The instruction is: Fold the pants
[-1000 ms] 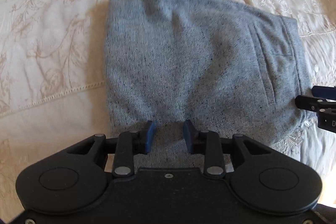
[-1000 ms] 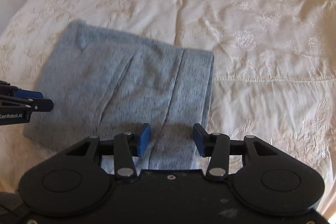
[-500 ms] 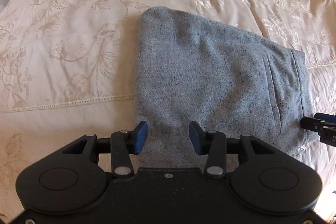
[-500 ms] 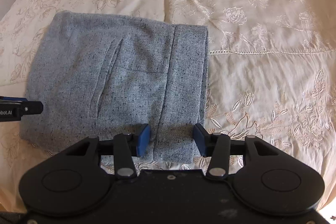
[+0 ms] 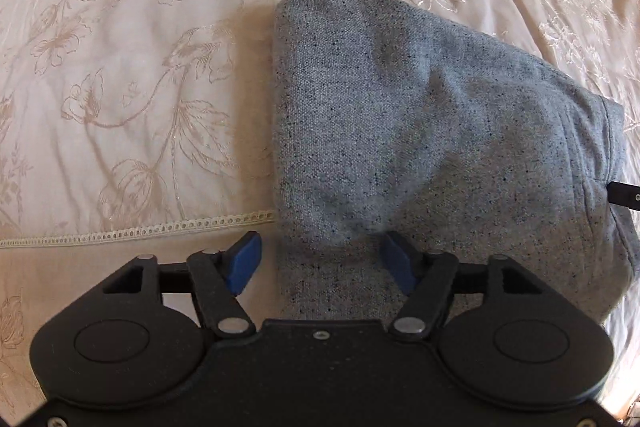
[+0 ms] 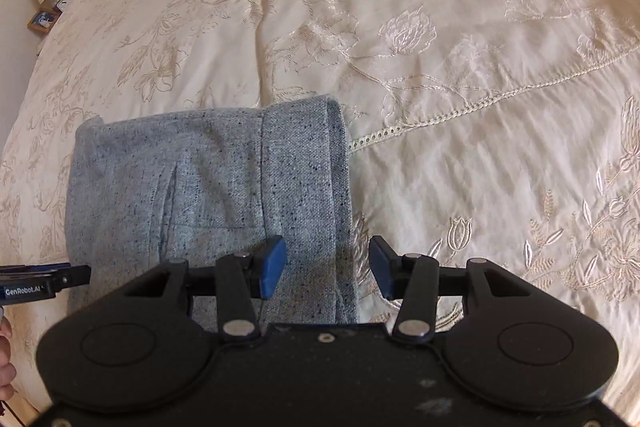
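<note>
Here, our speckled grey knit pants [image 5: 432, 131] lie folded compact on the embroidered cream bedspread [image 6: 440, 27]; both tongs wide, empty; little left.

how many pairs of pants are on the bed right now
1: the folded grey pants lie on the cream bedspread, just ahead of both open grippers. Nothing else could hide under them that I can see.

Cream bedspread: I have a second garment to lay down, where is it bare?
Bare cream embroidered bedspread lies right of the folded grey speckled pants and beyond them; also left of them in the left wrist view. The near pants edge is crowded by both grippers.
</note>
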Available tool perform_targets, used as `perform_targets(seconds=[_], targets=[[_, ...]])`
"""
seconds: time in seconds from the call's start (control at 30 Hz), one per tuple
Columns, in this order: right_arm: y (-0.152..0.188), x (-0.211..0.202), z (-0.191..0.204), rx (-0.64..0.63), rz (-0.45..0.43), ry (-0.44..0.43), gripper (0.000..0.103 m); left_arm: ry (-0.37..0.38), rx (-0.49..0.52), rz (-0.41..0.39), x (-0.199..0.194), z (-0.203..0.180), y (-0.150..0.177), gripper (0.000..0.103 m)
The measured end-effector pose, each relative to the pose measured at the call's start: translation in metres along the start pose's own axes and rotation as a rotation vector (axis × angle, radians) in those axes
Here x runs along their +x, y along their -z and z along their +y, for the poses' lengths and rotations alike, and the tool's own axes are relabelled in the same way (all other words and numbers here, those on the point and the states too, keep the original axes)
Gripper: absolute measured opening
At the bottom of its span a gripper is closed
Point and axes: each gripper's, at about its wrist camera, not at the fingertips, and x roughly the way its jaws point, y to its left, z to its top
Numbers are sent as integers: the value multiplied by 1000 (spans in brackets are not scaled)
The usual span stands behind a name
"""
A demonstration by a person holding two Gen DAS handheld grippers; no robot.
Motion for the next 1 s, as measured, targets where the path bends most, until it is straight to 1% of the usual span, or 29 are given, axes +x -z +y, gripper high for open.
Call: perform_targets(seconds=[0.07,0.17,0.23,0.4,0.53,0.6,0.67,0.7,0.73,0.77,0.8,0.83,0.87,0.9,0.97,1.0], targets=[[-3,9,-8,15,-2,-27,49,4,-19,-5,5,4,-2,89],[-4,21,-15,17,0,-60,51,29,-46,-6,11,11,-3,98],[-5,25,-16,-7,-9,-78,52,44,-62,-7,15,12,-3,102],[-9,37,-18,-119,-26,-111,55,53,-93,-23,22,9,-9,103],[-23,44,-18,-120,35,-134,56,58,-119,-15,23,8,-15,102],[-30,48,-20,-107,71,-144,57,98,-129,-7,20,10,-18,90],[-33,47,-19,-96,90,-140,51,153,-140,-24,9,6,-20,47],[-33,46,-16,-98,94,-149,34,146,-156,-27,3,5,-21,38],[-32,40,-12,-83,97,-168,29,125,-161,-37,-4,3,-21,29],[-31,36,-8,-78,88,-149,27,103,-158,-55,-11,0,-20,24],[-30,31,-1,-87,80,-130,21,83,-153,-79,-19,-1,-19,21],[-31,26,6,-103,69,-108,19,67,-154,-104,-27,-2,-17,9],[-31,20,13,-118,57,-88,19,63,-160,-125,-35,-1,-16,9],[-32,14,19,-122,44,-74,18,78,-172,-146,-43,4,-14,9],[-34,0,29,-128,15,-67,17,110,-196,-177,-59,10,-11,9],[-34,-10,35,-147,-3,-71,16,104,-193,-197,-65,13,-9,9]])
